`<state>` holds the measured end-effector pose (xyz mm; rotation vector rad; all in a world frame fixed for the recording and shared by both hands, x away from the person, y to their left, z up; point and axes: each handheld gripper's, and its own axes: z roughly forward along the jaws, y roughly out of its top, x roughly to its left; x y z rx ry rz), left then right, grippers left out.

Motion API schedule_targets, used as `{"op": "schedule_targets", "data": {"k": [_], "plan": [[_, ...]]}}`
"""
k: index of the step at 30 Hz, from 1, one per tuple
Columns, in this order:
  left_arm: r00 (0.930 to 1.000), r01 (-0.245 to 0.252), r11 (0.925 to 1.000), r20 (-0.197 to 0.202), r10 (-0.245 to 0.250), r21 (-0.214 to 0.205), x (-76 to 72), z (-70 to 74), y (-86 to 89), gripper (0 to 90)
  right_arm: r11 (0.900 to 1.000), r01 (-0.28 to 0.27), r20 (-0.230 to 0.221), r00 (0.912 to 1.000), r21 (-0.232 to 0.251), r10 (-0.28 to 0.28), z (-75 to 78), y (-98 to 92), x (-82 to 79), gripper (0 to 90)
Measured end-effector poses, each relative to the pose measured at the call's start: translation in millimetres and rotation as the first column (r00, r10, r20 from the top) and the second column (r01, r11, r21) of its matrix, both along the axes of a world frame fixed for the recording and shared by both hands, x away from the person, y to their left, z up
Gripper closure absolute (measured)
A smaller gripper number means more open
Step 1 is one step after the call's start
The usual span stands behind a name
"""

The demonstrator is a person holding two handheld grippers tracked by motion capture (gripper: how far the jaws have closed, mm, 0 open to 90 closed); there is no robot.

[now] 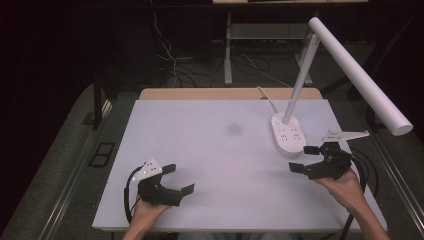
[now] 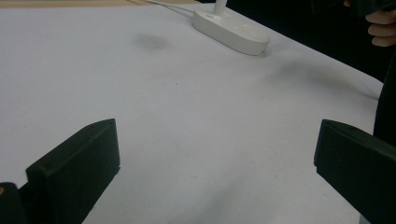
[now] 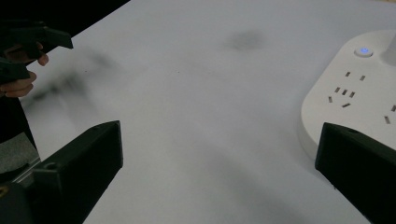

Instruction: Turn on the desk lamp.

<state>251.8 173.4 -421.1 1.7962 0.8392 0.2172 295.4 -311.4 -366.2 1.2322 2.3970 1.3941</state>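
White tabletop (image 1: pixel 220 150) carries a white lamp base with sockets (image 1: pixel 287 132) at its right side. Left tongs (image 1: pixel 181 179) and right tongs (image 1: pixel 301 159) both spread wide, empty, low over the near edge; right tongs just beside the base.

My white tabletop (image 1: pixel 220 150) fills mid-frame, grey floor (image 1: pixel 60 150) either side. A white desk lamp (image 1: pixel 350 65) stands at right; cables (image 1: pixel 175 60) tangle in the dark upper centre.
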Motion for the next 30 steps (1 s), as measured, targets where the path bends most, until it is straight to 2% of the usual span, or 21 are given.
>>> {"op": "schedule_targets", "data": {"k": [12,30], "plan": [[1.0000,-0.004,1.0000,0.006,0.004,0.001,0.2,0.2,0.9,0.0,0.9998,-0.001,0.007,1.0000,-0.022,0.001,15.5,-7.5,22.7,0.7],[1.0000,-0.002,1.0000,0.009,0.002,0.003,0.3,0.3,1.1,0.0,0.9988,0.018,0.000,0.9998,-0.045,-0.018,21.4,-12.7,55.8,0.7]]}}
